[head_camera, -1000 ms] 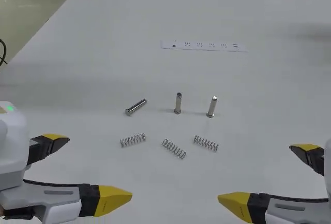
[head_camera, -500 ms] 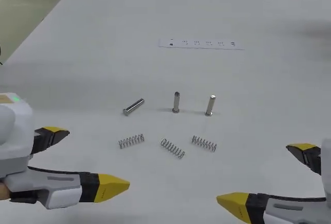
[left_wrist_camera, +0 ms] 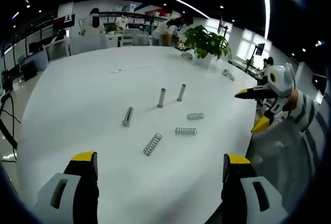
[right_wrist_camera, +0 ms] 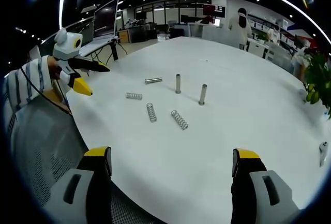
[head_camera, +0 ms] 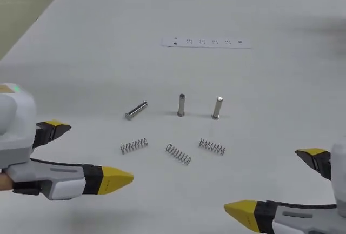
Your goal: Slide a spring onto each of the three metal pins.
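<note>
The jaws stand wide apart and empty on the left gripper [head_camera: 91, 153] and the right gripper [head_camera: 266, 180]. The springs [head_camera: 178, 154] lie at 6 o'clock of the three pins [head_camera: 181, 105]. A hard pinch can flick one spring away.

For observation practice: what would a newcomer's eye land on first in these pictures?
On the white table, two upright pins stand beside a lying pin on their left. Three springs lie loose just nearer the person. The left gripper and right gripper hover open nearby.
</note>
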`<action>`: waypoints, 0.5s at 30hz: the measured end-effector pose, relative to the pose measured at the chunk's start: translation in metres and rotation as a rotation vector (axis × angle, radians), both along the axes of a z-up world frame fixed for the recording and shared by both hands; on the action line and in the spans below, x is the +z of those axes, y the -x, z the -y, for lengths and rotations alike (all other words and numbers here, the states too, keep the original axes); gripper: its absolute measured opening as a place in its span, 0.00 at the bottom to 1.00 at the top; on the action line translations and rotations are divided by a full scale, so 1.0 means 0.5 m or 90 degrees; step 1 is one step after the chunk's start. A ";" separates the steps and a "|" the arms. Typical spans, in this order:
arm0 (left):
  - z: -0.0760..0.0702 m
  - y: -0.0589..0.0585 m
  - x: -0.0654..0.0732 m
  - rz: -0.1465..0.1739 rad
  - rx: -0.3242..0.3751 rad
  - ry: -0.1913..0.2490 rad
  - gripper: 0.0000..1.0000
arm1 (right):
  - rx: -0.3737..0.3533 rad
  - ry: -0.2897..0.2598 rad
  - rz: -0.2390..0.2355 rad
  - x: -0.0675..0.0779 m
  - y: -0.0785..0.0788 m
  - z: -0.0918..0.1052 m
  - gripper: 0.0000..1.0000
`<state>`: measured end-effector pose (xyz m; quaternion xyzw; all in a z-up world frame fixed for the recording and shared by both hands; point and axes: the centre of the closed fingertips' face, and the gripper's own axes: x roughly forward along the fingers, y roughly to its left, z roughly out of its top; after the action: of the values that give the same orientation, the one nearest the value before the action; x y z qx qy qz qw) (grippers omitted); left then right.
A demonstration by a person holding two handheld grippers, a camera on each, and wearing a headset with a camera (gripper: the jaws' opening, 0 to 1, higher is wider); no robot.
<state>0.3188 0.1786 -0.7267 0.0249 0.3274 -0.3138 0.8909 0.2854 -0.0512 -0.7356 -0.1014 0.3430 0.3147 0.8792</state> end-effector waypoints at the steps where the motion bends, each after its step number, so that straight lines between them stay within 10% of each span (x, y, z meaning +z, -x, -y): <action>1: -0.001 -0.002 -0.001 0.000 -0.003 -0.002 0.99 | 0.001 -0.001 -0.002 -0.001 0.001 -0.001 0.96; 15: -0.011 -0.042 -0.017 -0.009 -0.031 -0.019 0.99 | 0.002 0.000 -0.008 -0.003 -0.003 -0.010 0.95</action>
<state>0.3397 0.1843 -0.7350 0.0440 0.3374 -0.3306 0.8803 0.2867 -0.0463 -0.7369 -0.1000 0.3480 0.3170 0.8766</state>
